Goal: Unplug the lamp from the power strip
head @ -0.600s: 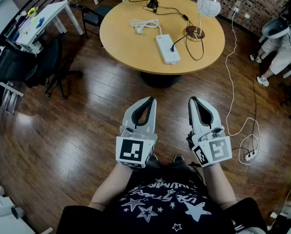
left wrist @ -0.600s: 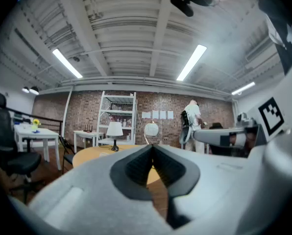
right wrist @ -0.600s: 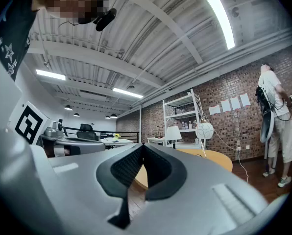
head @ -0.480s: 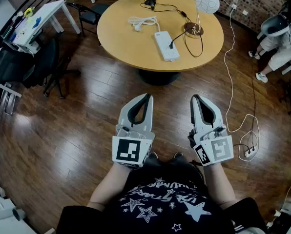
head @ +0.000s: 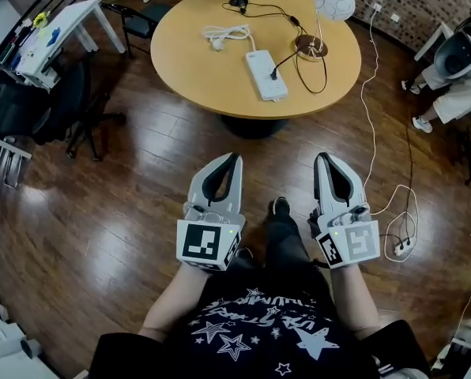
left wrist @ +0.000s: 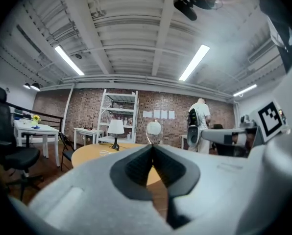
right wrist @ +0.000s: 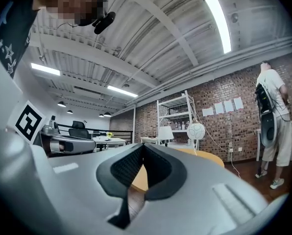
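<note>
- Hovering over the floor, left claw and right claw are sitting closed, empty.
- Lamp is seemingly sitting plugged into power strip on bench.

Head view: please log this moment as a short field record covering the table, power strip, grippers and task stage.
table: round wooden table, ahead of the person
power strip: white power strip on the table, black plug inserted
lamps: globe lamp and shaded lamp on the table
left gripper: shut, empty, short of the table
right gripper: shut, empty, short of the table
task stage: unplugging not yet begun
</note>
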Available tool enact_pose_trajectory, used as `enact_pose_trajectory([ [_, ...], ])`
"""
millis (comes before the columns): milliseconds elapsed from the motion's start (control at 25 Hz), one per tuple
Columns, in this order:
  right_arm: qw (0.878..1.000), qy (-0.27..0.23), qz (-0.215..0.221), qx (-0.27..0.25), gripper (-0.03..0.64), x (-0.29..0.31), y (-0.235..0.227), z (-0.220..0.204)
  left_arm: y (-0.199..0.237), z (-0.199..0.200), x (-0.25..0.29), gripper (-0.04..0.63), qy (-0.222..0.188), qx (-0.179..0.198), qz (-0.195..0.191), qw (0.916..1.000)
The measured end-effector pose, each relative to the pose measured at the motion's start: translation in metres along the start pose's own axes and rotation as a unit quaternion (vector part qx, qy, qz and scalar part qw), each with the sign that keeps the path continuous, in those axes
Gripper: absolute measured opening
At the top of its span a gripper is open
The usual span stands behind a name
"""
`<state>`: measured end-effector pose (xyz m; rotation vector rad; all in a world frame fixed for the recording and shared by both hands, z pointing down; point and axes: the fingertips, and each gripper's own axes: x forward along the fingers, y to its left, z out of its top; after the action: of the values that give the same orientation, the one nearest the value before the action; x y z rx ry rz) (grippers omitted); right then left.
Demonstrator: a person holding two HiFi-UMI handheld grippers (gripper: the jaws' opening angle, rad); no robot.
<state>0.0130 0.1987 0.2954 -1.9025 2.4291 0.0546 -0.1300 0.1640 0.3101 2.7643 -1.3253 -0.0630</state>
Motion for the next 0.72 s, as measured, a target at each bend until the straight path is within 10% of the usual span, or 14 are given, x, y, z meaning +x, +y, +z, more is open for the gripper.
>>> enact_pose_trajectory([
  [720, 0.998, -0.005, 0.062, 0.026, 0.009, 0.123, -0.099, -0.010, 0.022, 0.000, 0.137, 0.005, 0.008, 0.001, 0.058, 0.9983],
])
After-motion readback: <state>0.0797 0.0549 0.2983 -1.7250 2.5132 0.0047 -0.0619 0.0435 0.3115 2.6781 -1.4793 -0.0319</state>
